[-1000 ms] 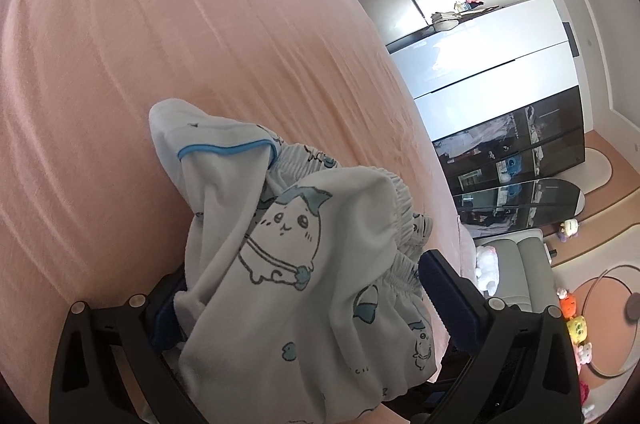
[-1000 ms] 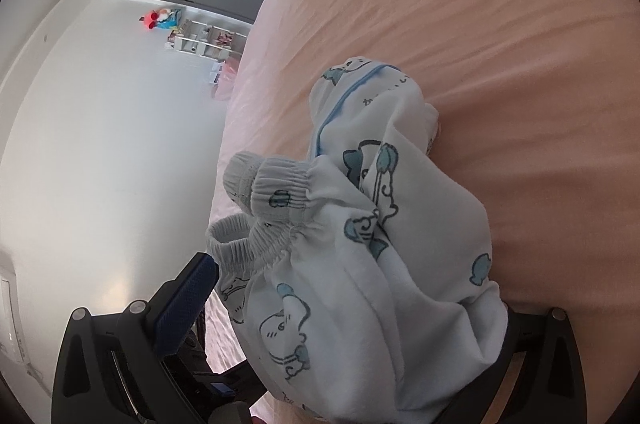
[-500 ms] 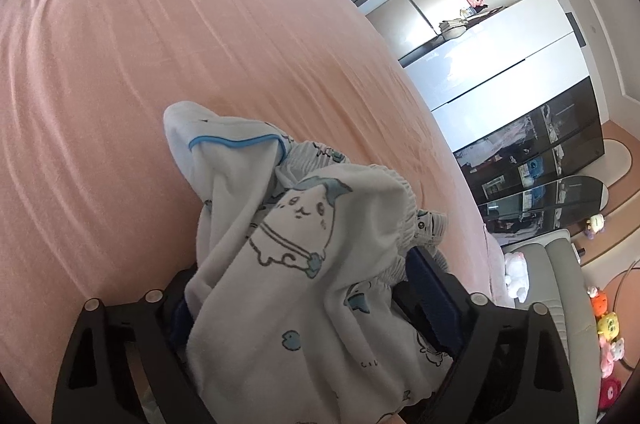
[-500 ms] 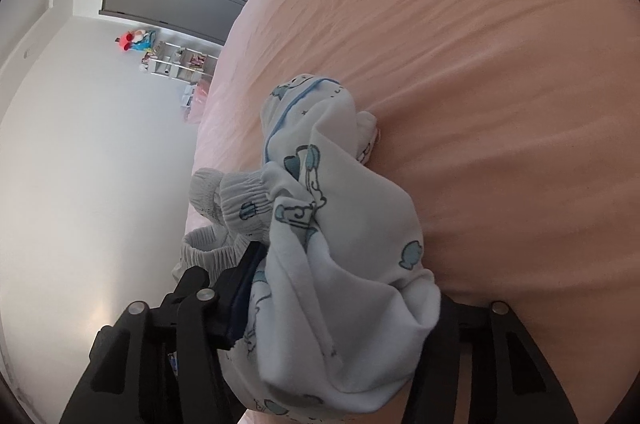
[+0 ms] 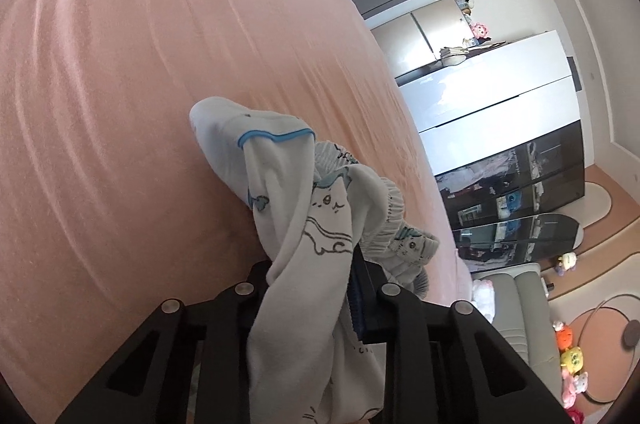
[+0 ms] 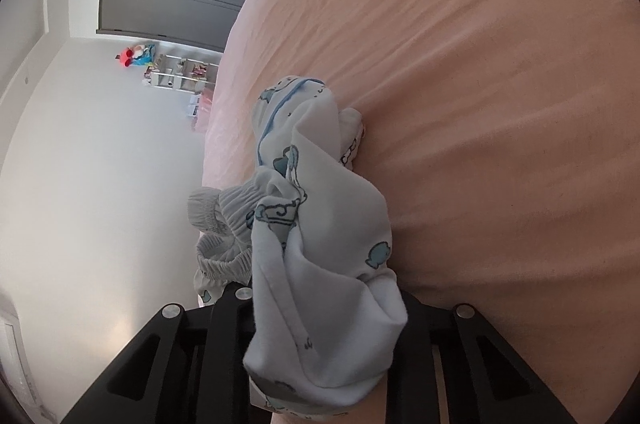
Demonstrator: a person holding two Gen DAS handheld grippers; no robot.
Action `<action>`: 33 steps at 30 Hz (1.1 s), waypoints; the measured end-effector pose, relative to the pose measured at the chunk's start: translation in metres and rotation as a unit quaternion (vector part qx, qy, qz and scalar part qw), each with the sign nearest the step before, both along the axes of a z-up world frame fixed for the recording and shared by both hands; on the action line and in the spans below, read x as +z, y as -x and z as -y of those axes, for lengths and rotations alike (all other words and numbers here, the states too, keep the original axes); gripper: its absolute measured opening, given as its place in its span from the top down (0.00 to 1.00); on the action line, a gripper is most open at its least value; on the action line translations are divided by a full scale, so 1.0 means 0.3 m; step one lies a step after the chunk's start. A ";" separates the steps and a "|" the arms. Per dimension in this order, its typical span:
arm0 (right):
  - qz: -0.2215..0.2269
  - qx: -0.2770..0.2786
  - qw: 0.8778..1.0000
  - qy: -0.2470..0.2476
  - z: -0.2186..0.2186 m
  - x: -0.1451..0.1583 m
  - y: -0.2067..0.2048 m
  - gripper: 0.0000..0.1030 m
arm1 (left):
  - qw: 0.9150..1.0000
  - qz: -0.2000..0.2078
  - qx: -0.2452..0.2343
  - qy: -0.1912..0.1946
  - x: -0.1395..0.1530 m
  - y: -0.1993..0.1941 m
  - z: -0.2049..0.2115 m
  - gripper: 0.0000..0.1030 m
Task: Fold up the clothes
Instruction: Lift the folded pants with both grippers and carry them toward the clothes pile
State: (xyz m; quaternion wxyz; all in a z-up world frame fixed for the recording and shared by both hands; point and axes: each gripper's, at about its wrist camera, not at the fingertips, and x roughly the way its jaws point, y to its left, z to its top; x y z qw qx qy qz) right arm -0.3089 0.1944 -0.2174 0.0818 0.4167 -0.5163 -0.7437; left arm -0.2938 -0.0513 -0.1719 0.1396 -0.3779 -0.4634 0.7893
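A small white garment (image 5: 296,208) with blue cartoon prints, blue piping and a gathered elastic edge lies bunched on the pink bed sheet (image 5: 120,84). My left gripper (image 5: 312,288) is shut on a fold of the garment, which drapes over its jaws. In the right wrist view the same garment (image 6: 320,224) is bunched up, and my right gripper (image 6: 324,300) is shut on another part of it. Cloth hides the fingertips of both grippers. The far end of the garment rests on the sheet (image 6: 500,104).
The bed edge runs beside the garment, with the room floor beyond. A white and dark cabinet (image 5: 500,128), a grey sofa (image 5: 516,304), soft toys (image 5: 572,356), grey wardrobe doors (image 6: 168,8) and a small shelf (image 6: 180,72) stand off the bed.
Both grippers have closed from wide open onto the garment. The cloth is now gathered narrower between the jaws.
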 end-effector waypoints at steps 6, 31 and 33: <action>-0.007 0.005 1.000 -0.006 0.000 0.024 -0.016 0.77 | 1.000 -0.013 -0.017 0.007 0.038 0.003 -0.016 0.78; -0.088 -0.019 0.995 -0.045 -0.123 0.439 -0.198 0.77 | 0.993 -0.069 -0.094 -0.002 0.390 -0.124 -0.130 0.78; -0.096 -0.022 0.994 -0.045 -0.138 0.478 -0.218 0.77 | 0.992 -0.078 -0.100 0.004 0.430 -0.141 -0.149 0.78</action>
